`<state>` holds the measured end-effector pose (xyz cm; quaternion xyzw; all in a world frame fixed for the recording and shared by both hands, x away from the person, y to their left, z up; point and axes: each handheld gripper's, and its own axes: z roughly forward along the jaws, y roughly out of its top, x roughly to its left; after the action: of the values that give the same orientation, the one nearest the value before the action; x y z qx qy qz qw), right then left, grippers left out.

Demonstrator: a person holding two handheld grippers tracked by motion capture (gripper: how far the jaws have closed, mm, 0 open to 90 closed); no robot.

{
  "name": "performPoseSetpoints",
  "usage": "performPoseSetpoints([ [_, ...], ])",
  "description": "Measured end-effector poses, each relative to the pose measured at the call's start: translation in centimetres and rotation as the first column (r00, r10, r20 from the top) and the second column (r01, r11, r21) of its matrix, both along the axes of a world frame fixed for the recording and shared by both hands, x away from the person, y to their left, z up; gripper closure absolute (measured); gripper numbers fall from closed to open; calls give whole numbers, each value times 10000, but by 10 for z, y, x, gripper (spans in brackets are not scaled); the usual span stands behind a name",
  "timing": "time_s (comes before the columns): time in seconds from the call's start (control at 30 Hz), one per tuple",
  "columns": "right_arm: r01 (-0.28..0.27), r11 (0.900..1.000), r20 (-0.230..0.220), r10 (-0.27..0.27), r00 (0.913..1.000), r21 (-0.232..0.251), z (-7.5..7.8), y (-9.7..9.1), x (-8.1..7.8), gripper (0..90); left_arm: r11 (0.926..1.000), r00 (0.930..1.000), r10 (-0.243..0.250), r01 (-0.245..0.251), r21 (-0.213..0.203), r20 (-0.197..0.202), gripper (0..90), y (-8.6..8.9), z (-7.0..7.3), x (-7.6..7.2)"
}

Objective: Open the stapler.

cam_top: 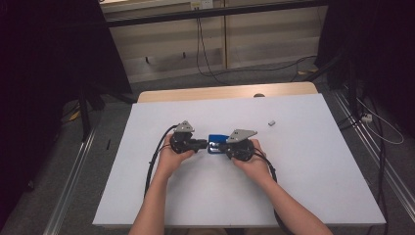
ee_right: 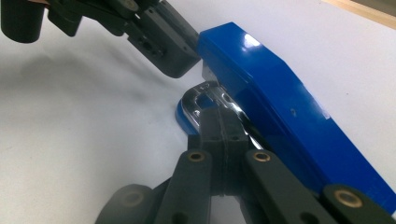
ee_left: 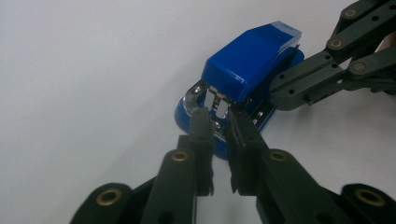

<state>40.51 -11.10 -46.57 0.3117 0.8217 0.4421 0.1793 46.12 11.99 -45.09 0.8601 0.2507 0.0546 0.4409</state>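
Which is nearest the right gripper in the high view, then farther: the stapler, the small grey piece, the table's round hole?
1. Stapler, right at the right gripper tips, table centre.
2. Small grey piece, farther back and to the right.
3. Round hole, at the table's far edge.

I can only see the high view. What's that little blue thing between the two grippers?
Observer: A small stapler, blue, with shiny metal showing at its front end.
Operator: Is the left one holding it?
Observer: The left gripper appears to pinch the metal tongue at the front, its jaws nearly together.
Operator: And the right one?
Observer: The right gripper has its jaws pressed flat together, with the tip against the metal rail under the lid.
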Motion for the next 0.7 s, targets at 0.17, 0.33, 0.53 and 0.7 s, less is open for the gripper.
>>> performPoseSetpoints([
  [0.17, -157, 9991, -302, 145, 9994, -392, -2, -3, 0, 900, 9999, 9999, 102, -101, -54, 132, 899, 0, 0, 2],
  [0.33, -287, 9953, 149, 302, 9994, -923, -2, 3, -5, 900, 10000, 9996, -50, 49, 16, 289, 900, -4, 2, 3],
  [0.53, -20, 9997, 262, 26, 9997, -231, 3, -2, 3, 900, 9999, 9997, -61, 64, -136, 221, 900, -3, 1, 5],
  [0.7, -117, 9958, 590, 171, 9981, -912, -2, 1, 3, 900, 9997, 9998, -30, 35, -253, 194, 900, -3, 0, 6],
])
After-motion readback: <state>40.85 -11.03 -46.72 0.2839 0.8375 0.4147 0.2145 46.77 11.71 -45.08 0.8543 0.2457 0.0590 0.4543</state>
